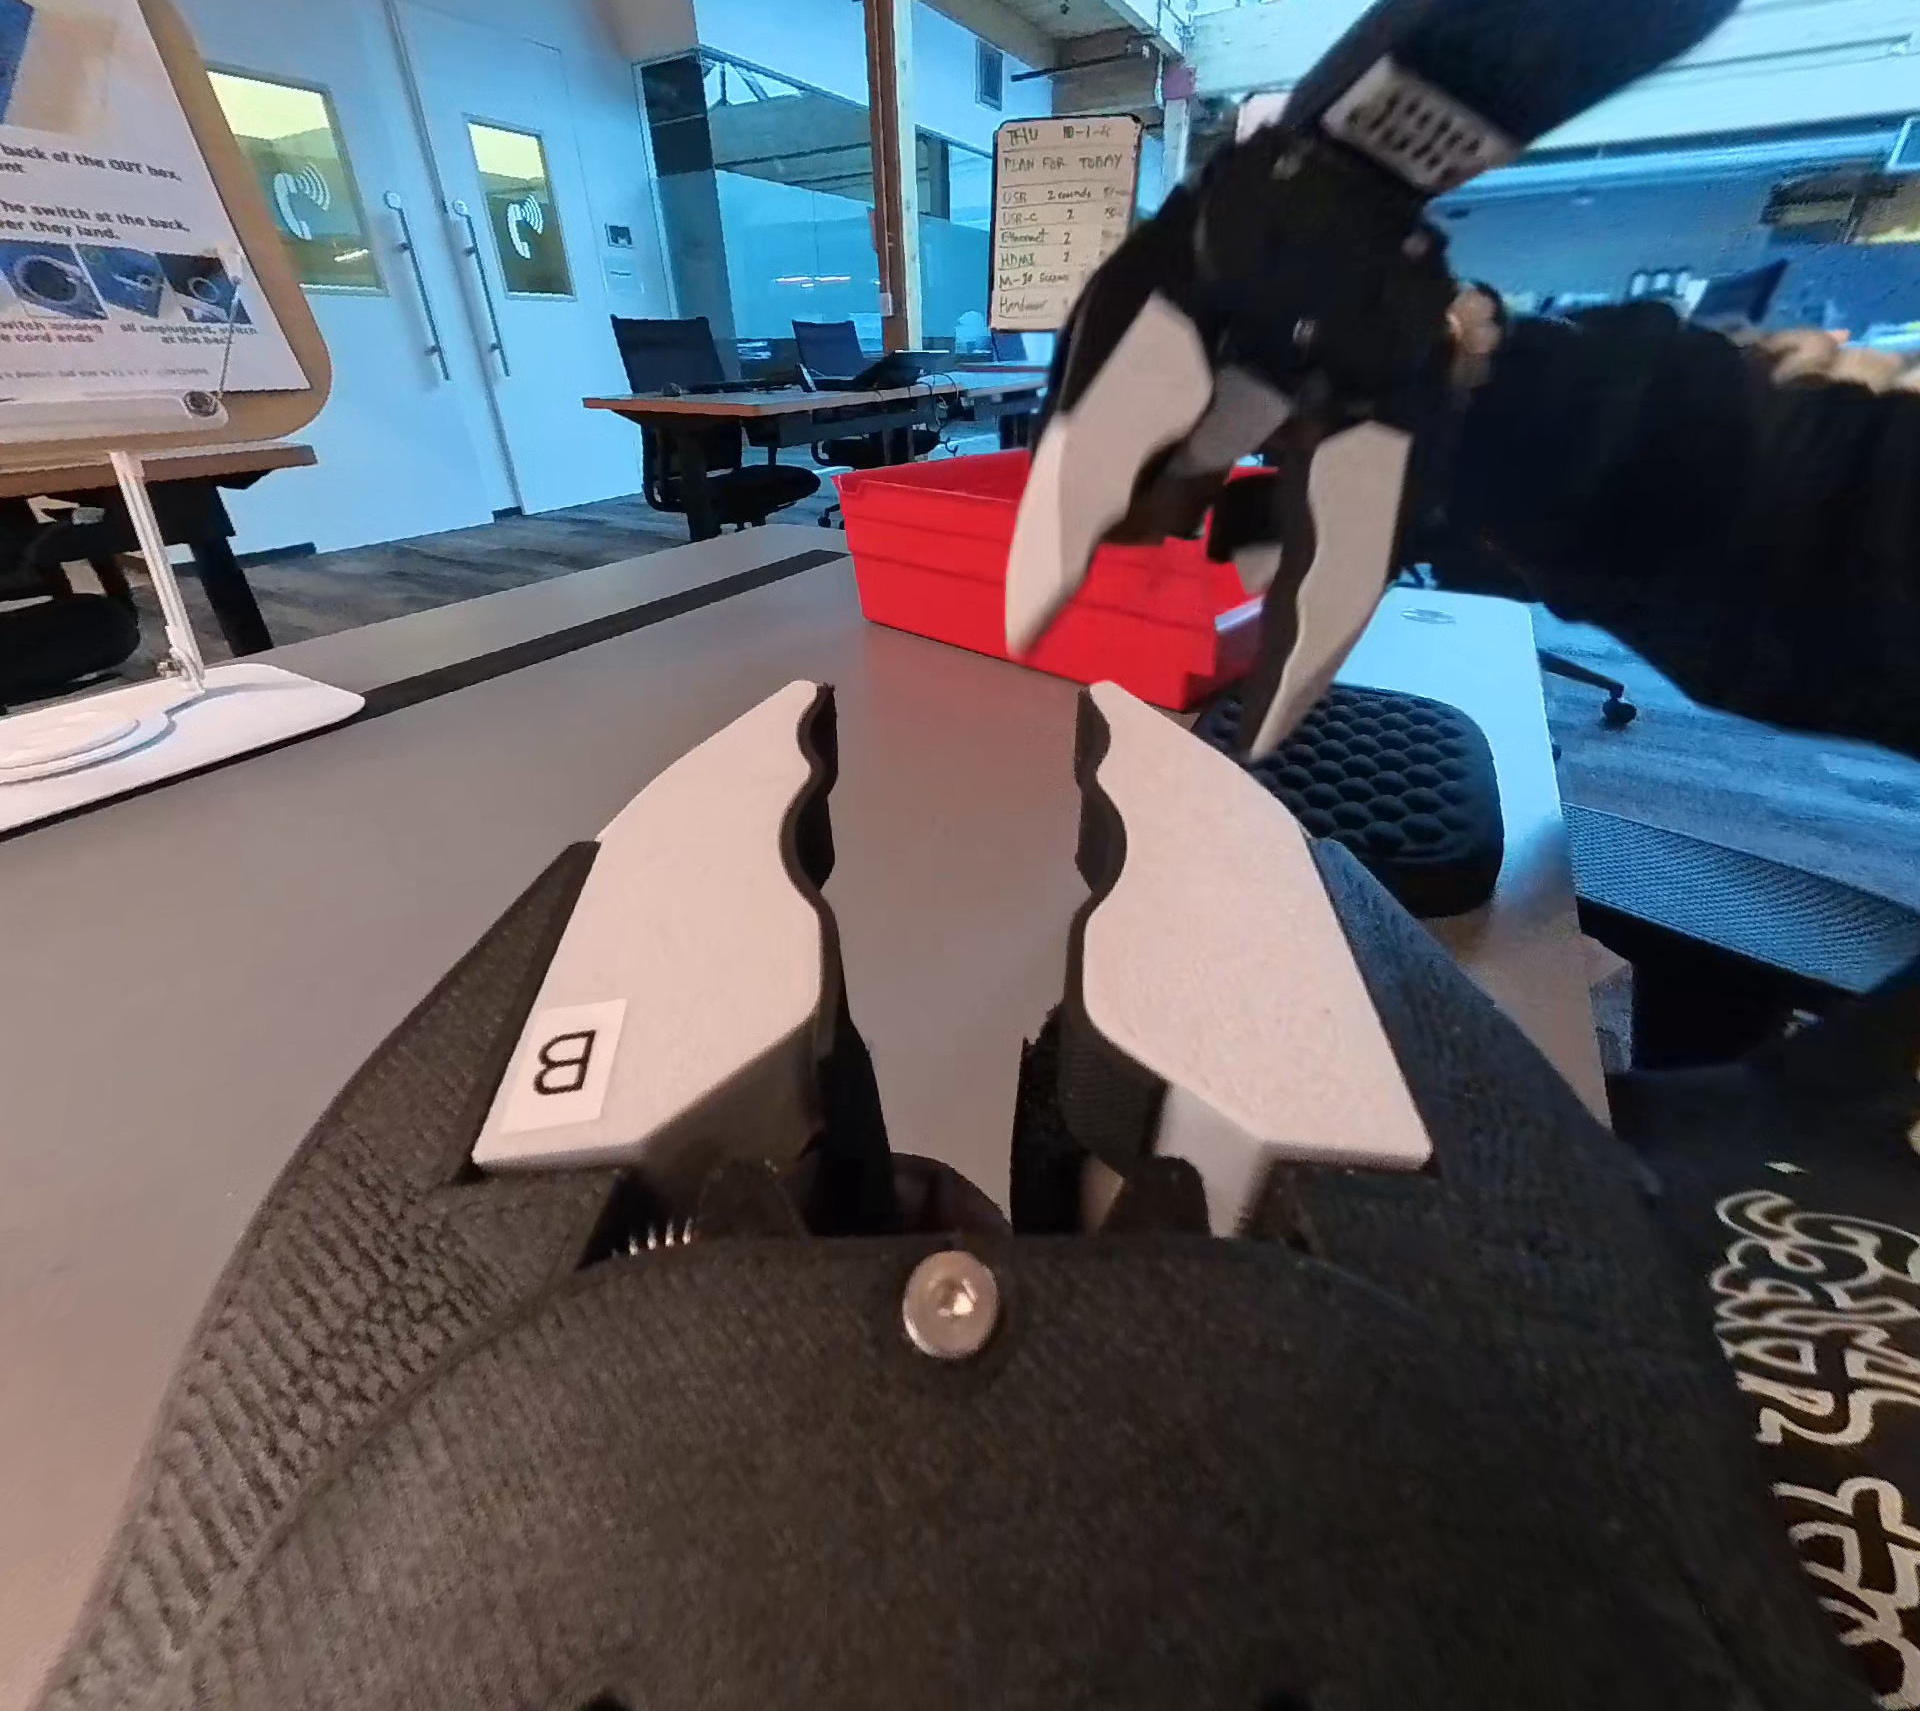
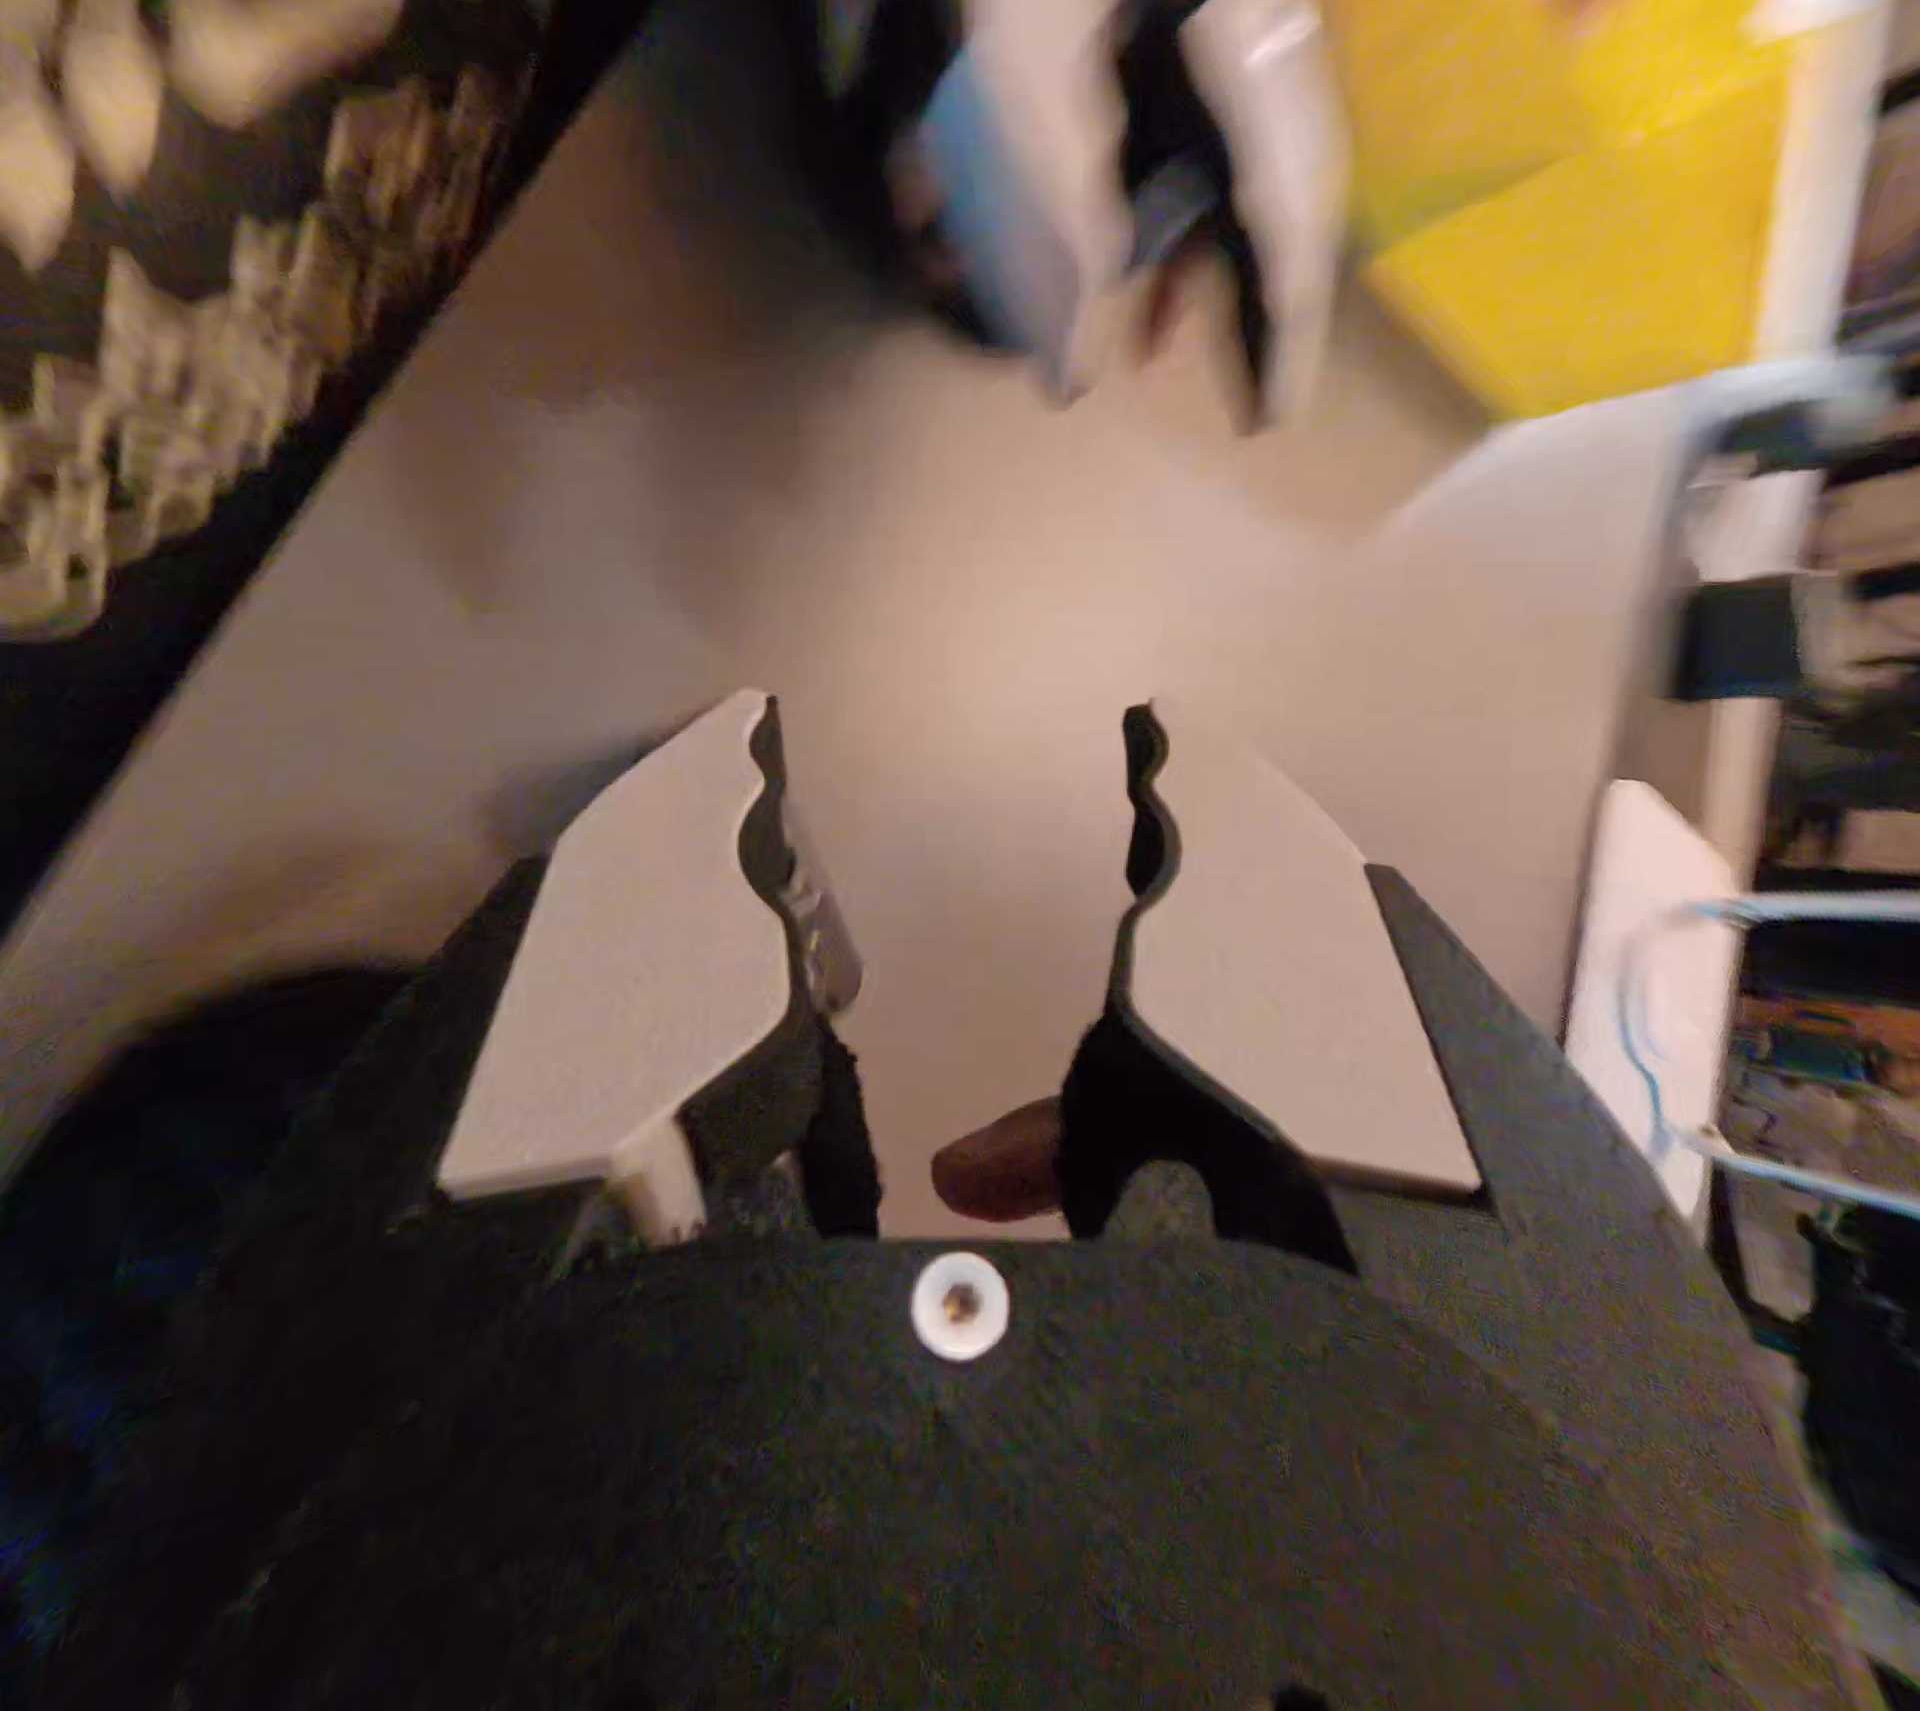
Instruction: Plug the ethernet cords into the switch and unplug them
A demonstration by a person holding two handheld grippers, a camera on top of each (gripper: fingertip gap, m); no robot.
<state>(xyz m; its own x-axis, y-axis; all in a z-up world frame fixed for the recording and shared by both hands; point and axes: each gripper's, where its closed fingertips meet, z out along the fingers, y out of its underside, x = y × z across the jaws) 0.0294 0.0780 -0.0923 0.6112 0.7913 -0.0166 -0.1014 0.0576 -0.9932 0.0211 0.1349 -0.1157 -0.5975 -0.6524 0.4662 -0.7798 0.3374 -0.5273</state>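
Both the left hand-held gripper (image 1: 956, 716) and right hand-held gripper (image 2: 951, 705) hang empty, jaws apart, above the bare surface (image 1: 416, 830). Neither switch nor cords are visible; locate them before descending.

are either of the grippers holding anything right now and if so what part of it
Nothing is held. The left grey-fingered gripper is open over the bare dark grey table, and the right grey-fingered gripper is open too, empty between its fingers.

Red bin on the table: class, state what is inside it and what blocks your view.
The red bin shows only its outer wall and rim from this low angle. Its inside cannot be seen, and the right gripper, fingers apart, covers its right part.
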